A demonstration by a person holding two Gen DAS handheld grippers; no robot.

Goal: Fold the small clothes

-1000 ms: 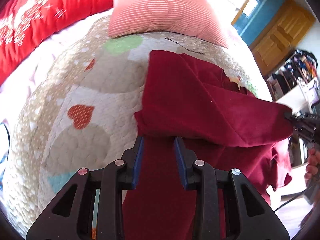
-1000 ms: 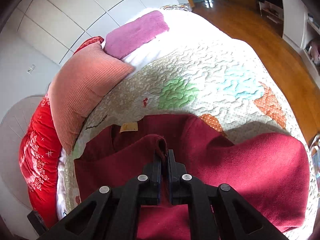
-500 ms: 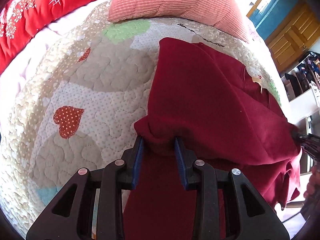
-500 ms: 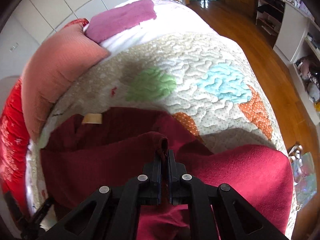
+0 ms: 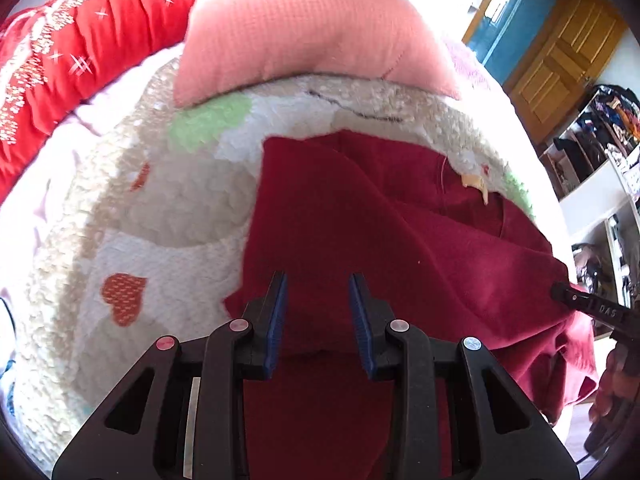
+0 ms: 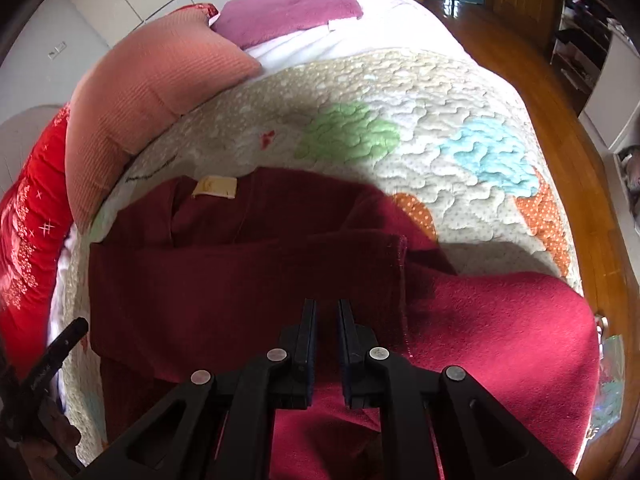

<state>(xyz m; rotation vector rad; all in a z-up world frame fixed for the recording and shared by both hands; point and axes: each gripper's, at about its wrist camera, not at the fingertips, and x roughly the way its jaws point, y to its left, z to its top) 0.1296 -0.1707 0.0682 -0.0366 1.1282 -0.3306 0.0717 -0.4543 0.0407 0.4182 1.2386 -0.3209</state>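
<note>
Left wrist view shows my left gripper (image 5: 318, 312) low over the dark red garment (image 5: 360, 220), its blue-padded fingers (image 5: 277, 316) parted with a thick fold of cloth bunched between them; I cannot tell whether they pinch it. The garment lies spread on the quilted bed (image 5: 140, 208), below the pink pillow (image 5: 304, 28). On the right wrist view, my right gripper (image 6: 326, 320) hovers over the folded-over sleeve, fingers released, a narrow gap with nothing in it. A tan label (image 6: 214, 188) shows at the collar.
</note>
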